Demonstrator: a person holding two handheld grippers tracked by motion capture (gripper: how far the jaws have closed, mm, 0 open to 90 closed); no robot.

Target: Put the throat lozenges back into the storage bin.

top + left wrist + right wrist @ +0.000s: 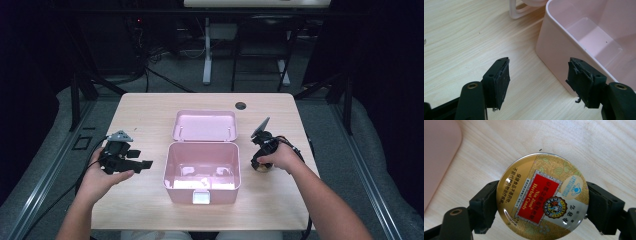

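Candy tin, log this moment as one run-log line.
right gripper: shut on candy tin, on table | left gripper: open, beside pink box | box lid: open

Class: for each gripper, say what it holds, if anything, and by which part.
Right gripper: a round candy tin, clamped by opposite sides of its rim. Left gripper: open, holding nothing.

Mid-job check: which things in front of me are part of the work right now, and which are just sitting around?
In the job:
- round candy tin, clamped between the right gripper jaws
- open pink box, beside the tin
- left gripper, open, near the box's outer wall

Just about:
- box's laid-back lid
- table's cable hole
- desk legs and cables on the floor
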